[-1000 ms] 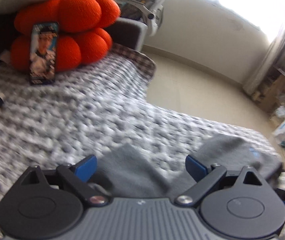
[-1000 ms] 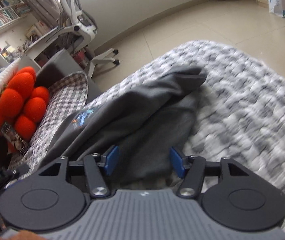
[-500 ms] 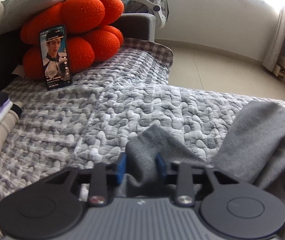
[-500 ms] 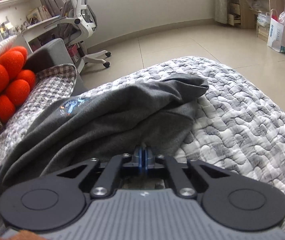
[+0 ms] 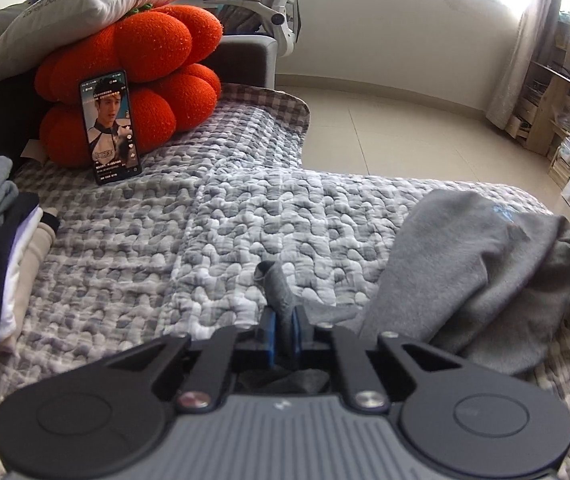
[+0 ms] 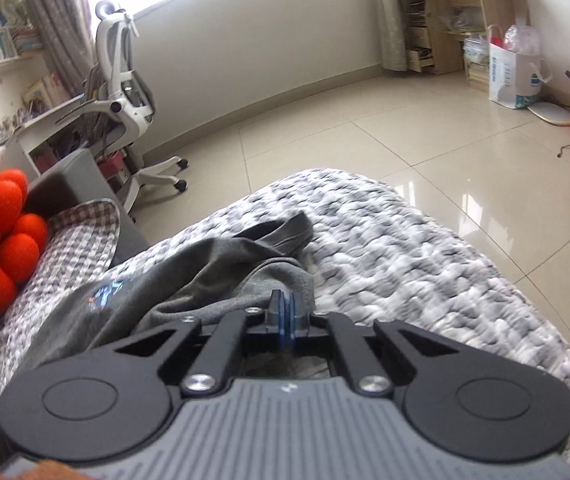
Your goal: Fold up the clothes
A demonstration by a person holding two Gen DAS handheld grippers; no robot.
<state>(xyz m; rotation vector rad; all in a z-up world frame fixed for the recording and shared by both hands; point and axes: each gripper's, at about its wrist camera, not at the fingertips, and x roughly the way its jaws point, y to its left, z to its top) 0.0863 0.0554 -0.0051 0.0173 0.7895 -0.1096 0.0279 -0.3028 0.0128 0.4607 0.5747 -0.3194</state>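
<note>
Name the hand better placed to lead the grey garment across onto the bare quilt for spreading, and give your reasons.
Probably left. The left gripper is shut on a corner of the grey garment with bare quilt ahead. The right gripper is also shut on it, but the bunched bulk lies beside it.

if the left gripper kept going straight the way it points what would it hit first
Likely the quilted bed cover just past the grey garment fold pinched in the left gripper; depth is hard to judge.
</note>
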